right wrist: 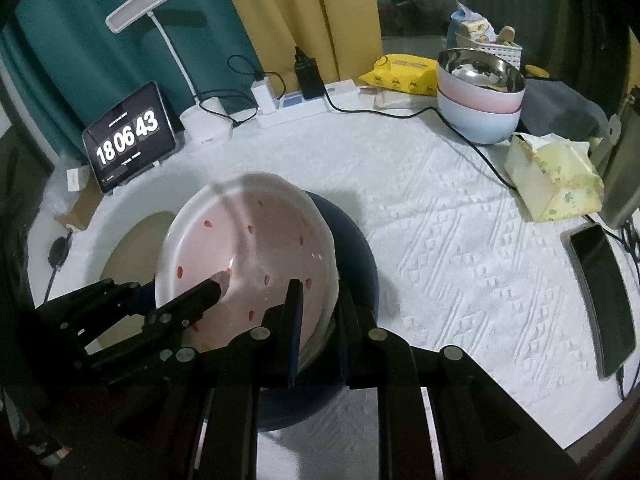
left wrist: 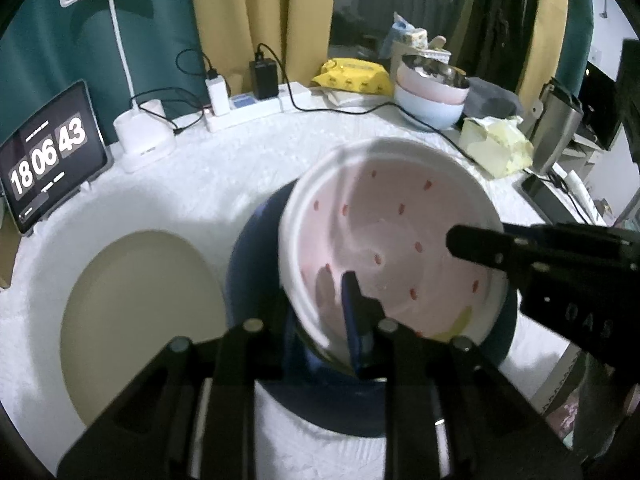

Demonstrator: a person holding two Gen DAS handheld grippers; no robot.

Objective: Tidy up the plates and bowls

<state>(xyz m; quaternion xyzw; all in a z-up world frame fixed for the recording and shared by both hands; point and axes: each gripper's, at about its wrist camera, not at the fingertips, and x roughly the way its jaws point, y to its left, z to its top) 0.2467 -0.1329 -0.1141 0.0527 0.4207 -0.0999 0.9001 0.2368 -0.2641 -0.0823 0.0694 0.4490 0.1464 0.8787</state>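
A pink plate with red spots and a white rim (left wrist: 396,240) (right wrist: 248,256) is tilted above a dark blue plate (left wrist: 256,248) (right wrist: 356,248) on the white cloth. My left gripper (left wrist: 320,320) is shut on the pink plate's near left rim. My right gripper (right wrist: 320,320) is shut on its near right rim; it also shows in the left wrist view (left wrist: 472,242). A beige plate (left wrist: 136,320) (right wrist: 132,240) lies flat to the left. A stack of bowls (left wrist: 432,92) (right wrist: 480,96), steel on pink on pale blue, stands at the back right.
A tablet clock (right wrist: 130,136), a white lamp (right wrist: 204,120) and a power strip with chargers (right wrist: 304,100) line the back edge. A yellow pack (right wrist: 400,72), a tissue box (right wrist: 556,176) and a phone (right wrist: 604,300) sit to the right.
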